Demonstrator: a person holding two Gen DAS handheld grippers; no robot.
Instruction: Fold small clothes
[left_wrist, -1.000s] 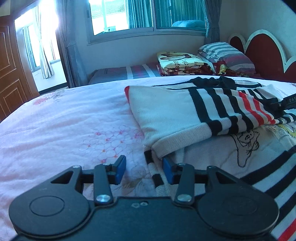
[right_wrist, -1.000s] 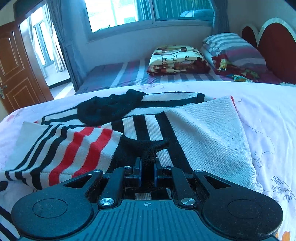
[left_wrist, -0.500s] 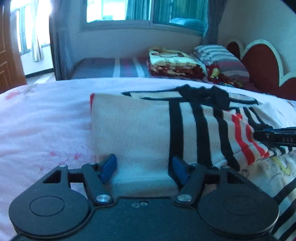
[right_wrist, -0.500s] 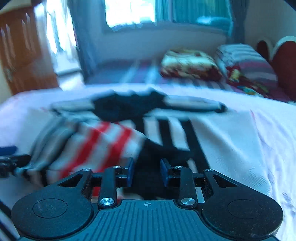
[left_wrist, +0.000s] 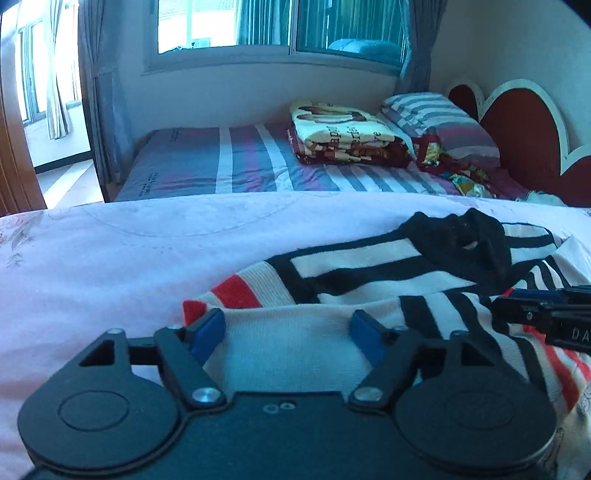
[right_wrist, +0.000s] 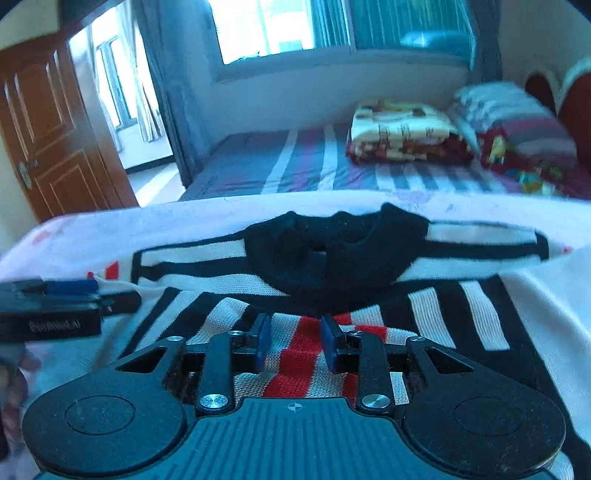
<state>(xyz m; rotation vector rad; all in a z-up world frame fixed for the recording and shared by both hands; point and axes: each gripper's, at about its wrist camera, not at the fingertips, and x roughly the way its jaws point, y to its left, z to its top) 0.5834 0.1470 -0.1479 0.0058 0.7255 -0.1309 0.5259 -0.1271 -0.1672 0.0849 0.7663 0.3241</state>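
Left wrist view: striped sweater (left_wrist: 369, 295) runs sideways under both tongs, left gripper (left_wrist: 288, 330) just opened wide over its cream fold, right gripper (right_wrist: 295, 341) narrowly open, nothing gripped, nearer the black collar (right_wrist: 332, 251).

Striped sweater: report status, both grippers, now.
Left gripper open, jaws just widened, nothing pinched. Right gripper open over red stripes. Striped sweater folded on bed. Nothing in the way.

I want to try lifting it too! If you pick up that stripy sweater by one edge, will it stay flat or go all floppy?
Probably floppy: the sweater already lies in soft folds on the bed, so it would likely droop from a claw. The chunky knit looks thick, so perhaps a bit heavy for its size. It shouldn't slip much; the ribbed surface looks grippy.
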